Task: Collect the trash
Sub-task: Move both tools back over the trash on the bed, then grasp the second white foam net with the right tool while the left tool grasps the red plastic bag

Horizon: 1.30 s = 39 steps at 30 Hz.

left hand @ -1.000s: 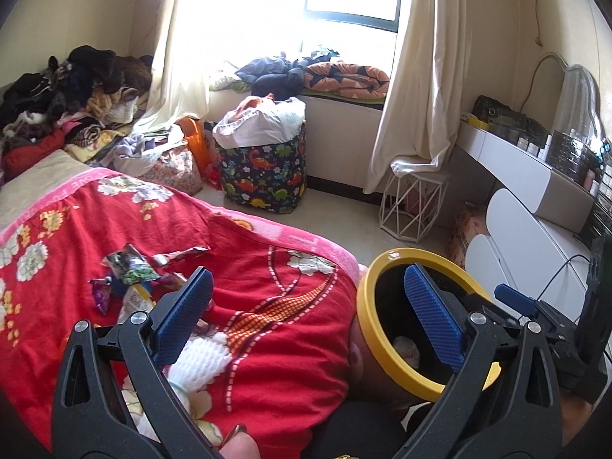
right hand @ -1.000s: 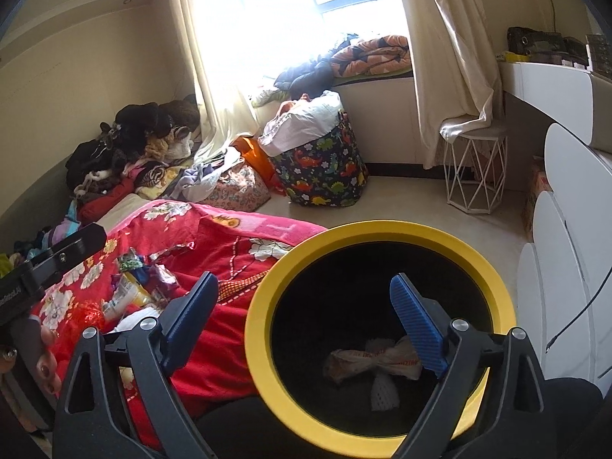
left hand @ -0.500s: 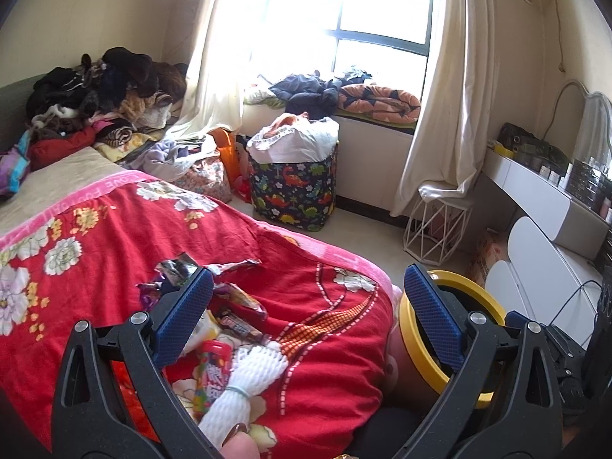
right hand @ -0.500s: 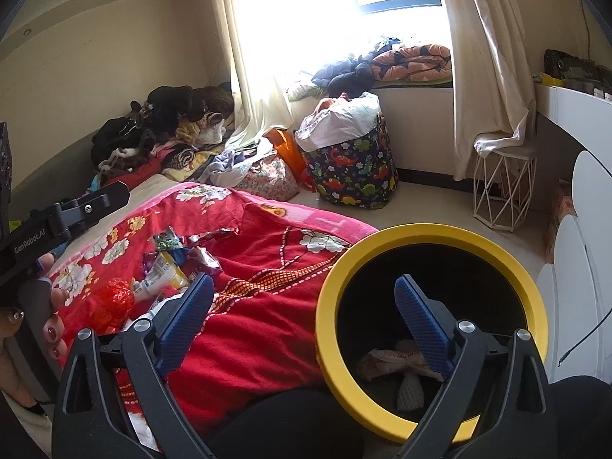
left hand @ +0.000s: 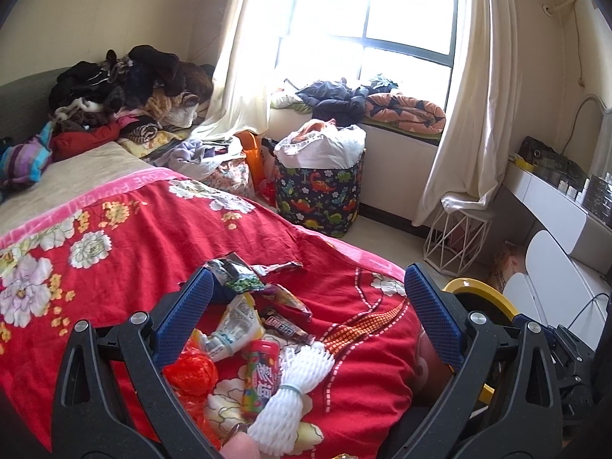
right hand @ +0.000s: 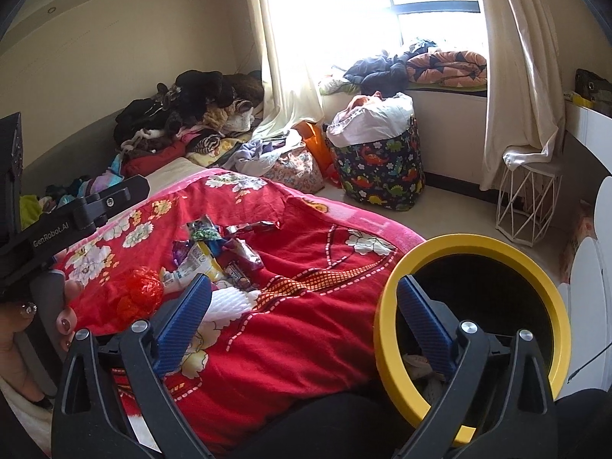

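Note:
A heap of trash lies on the red flowered bedspread (left hand: 126,244): a white foam net sleeve (left hand: 290,394), a red candy tube (left hand: 260,378), a crumpled red-orange wrapper (left hand: 193,373), a chocolate bar wrapper (left hand: 285,327), a squeezed pouch (left hand: 233,325) and a green snack bag (left hand: 243,281). My left gripper (left hand: 306,302) is open and empty, hovering over the heap. My right gripper (right hand: 302,308) is open and empty, between the heap (right hand: 214,256) and the yellow-rimmed black bin (right hand: 474,329), which holds some crumpled trash.
A dinosaur-print hamper (left hand: 319,195) stuffed with laundry stands below the window. Piled clothes (left hand: 126,88) lie at the bed's far end. A white wire stool (left hand: 455,237) and a white dresser (left hand: 554,229) are on the right. The left gripper's body (right hand: 72,214) shows at the right wrist view's left edge.
Both grippers have swung left, from over the bin toward the trash heap on the bed. The bin has slid toward the right edge in both views. Both stay open and empty.

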Motion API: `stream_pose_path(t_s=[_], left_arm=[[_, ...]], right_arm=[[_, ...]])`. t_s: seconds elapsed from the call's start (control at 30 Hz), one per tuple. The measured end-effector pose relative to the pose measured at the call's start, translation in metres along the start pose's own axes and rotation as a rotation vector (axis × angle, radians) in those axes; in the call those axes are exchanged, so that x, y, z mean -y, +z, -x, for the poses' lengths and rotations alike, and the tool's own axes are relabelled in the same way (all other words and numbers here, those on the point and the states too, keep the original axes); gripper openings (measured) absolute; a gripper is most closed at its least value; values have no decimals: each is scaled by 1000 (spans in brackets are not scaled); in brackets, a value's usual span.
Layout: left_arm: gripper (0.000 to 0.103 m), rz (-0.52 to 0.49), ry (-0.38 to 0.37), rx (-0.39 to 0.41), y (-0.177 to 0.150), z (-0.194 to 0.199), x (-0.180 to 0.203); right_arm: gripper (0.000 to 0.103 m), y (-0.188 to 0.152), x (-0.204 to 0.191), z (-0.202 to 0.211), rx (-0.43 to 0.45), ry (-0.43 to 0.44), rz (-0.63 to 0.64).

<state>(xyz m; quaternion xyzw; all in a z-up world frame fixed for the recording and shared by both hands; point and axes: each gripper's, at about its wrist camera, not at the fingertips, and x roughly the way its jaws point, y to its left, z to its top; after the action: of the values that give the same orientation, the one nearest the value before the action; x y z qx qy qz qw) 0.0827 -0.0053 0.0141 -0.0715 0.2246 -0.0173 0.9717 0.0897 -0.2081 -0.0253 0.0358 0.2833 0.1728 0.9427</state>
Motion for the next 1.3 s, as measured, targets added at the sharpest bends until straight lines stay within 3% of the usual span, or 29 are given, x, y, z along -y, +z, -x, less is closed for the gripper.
stream_pose_path(t_s=[0.53, 0.93, 1.3], left_arm=[[92, 67, 101, 0, -3, 8, -50], [92, 112, 175, -37, -20, 11, -89], [92, 159, 197, -90, -41, 10, -120]], right_arm=[[95, 8, -45, -32, -54, 69, 75], [95, 4, -64, -77, -153, 80, 80], [95, -13, -82, -117, -270, 116, 67]])
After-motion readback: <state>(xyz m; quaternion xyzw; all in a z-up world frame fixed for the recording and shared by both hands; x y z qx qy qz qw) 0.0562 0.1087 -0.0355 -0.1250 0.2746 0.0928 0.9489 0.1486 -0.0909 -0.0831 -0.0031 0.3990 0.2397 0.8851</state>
